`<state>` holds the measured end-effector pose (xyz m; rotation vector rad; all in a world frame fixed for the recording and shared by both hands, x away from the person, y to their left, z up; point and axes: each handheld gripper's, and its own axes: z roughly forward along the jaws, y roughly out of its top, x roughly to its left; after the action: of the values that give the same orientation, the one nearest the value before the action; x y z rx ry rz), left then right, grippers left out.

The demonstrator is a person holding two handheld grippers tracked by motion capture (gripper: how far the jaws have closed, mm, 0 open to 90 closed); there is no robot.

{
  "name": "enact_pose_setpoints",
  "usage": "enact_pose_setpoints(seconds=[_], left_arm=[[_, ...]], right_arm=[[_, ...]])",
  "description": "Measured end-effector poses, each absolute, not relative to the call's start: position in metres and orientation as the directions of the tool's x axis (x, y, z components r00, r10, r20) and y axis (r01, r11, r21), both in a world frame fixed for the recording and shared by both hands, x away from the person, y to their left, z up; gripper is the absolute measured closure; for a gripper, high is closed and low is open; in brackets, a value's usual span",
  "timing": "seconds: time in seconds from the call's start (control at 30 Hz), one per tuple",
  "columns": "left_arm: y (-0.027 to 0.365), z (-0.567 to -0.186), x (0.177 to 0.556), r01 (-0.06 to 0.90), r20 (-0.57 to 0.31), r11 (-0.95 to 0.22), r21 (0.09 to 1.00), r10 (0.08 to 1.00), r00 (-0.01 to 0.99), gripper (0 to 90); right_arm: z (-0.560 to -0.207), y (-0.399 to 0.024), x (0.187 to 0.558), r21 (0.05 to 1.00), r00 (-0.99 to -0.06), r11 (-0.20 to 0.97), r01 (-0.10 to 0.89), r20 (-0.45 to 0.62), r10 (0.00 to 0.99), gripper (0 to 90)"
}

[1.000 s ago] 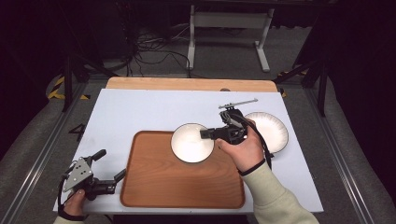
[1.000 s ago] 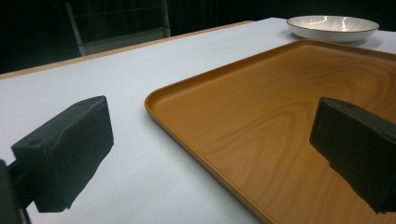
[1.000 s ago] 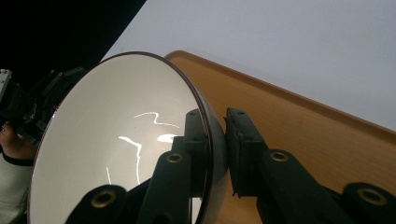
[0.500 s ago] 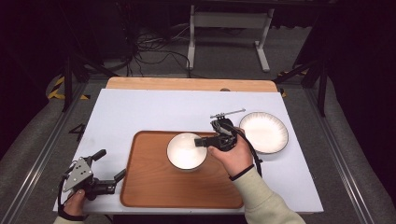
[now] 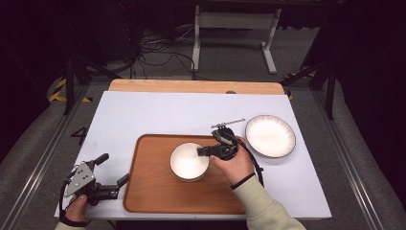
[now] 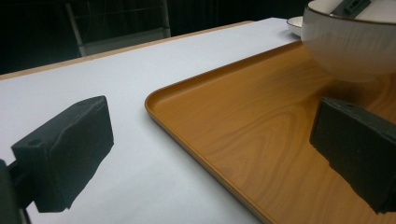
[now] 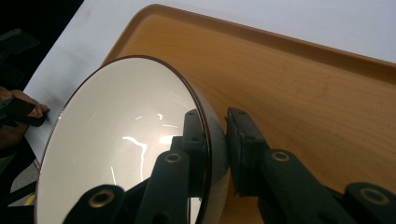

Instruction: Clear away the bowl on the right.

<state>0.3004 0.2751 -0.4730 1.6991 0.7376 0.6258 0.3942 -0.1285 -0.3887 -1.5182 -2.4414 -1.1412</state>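
Over a wooden tray [image 5: 158, 191], the right gripper [image 5: 203, 151] pinches the rim of a white bowl [image 5: 188, 161], one jaw inside, one outside. The bowl sits over the tray's middle; whether it touches the wood cannot be told. The left gripper [image 5: 125, 179] rests open at the tray's left edge. A white plate [image 5: 270, 136] lies on the table [image 5: 143, 115], right of the tray.

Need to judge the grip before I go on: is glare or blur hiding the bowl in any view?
Right gripper view: glare streaks inside the bowl, rim at the jaws sharp. Left gripper view: near jaws soft, tray grain clear. High view: dark surroundings, table evenly lit.
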Motion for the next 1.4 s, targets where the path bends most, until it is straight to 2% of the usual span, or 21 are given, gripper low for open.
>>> enact_pose_setpoints(seconds=[0.67, 1.13, 1.2, 1.33, 1.4], left_arm=[[0.275, -0.473, 0.300, 0.154, 0.033, -0.180, 0.972, 0.747, 0.664, 0.2], [0.275, -0.473, 0.300, 0.154, 0.034, -0.181, 0.971, 0.747, 0.664, 0.2], [0.275, -0.473, 0.300, 0.153, 0.035, -0.182, 0.971, 0.747, 0.664, 0.2], [0.275, -0.473, 0.300, 0.153, 0.035, -0.181, 0.972, 0.747, 0.664, 0.2], [0.275, -0.473, 0.300, 0.153, 0.035, -0.182, 0.971, 0.747, 0.664, 0.2]], right_arm=[[-0.413, -0.122, 0.395, 0.530, -0.517, 0.276, 0.802, 0.384, 0.765, 78.1], [-0.415, -0.123, 0.395, 0.539, -0.540, 0.295, 0.789, 0.381, 0.750, 78.3], [-0.416, -0.124, 0.396, 0.546, -0.548, 0.303, 0.781, 0.367, 0.751, 75.9], [-0.419, -0.125, 0.395, 0.609, -0.587, 0.304, 0.733, 0.340, 0.735, 64.6], [-0.419, -0.124, 0.395, 0.617, -0.597, 0.312, 0.722, 0.329, 0.732, 63.0]])
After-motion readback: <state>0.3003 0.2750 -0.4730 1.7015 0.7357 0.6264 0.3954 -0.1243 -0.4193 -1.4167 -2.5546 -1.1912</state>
